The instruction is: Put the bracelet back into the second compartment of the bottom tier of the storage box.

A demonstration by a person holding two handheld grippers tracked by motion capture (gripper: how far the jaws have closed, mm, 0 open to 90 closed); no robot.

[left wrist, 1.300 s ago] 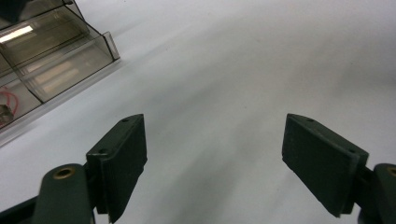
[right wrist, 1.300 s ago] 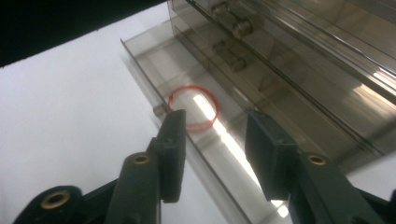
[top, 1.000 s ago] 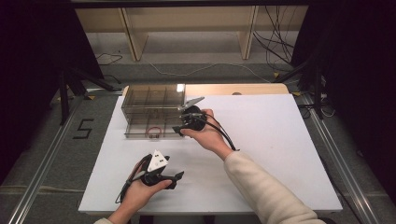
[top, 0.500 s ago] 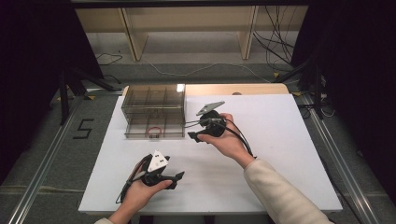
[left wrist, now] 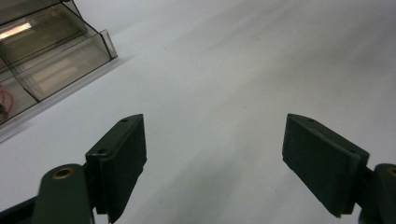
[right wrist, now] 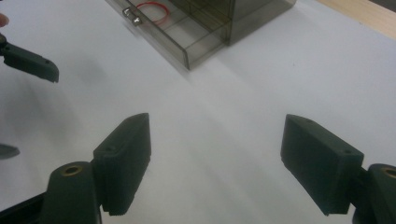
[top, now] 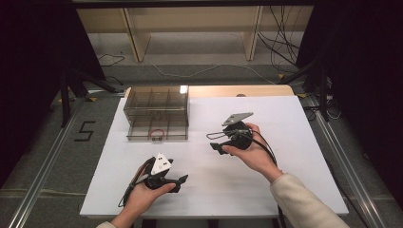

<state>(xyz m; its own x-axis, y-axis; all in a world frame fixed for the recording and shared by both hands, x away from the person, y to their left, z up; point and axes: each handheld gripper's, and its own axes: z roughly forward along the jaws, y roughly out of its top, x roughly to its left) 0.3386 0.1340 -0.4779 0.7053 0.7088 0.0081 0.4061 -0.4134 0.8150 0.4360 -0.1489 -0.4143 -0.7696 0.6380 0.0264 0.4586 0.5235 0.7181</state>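
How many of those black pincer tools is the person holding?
2. The left gripper is in the hand at the near edge of the white table. The right gripper is in the other hand, right of the clear drawer box. Both are open and empty.

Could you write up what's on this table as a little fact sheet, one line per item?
Surface: white table top
Box: smoky clear drawer box at the far left of the table
Drawer: bottom drawer pulled out toward the person
In the drawer: a red rubber band
Left gripper: near the front edge, jaws open, nothing between them
Right gripper: right of the drawer and apart from it, jaws just opened wider, nothing between them
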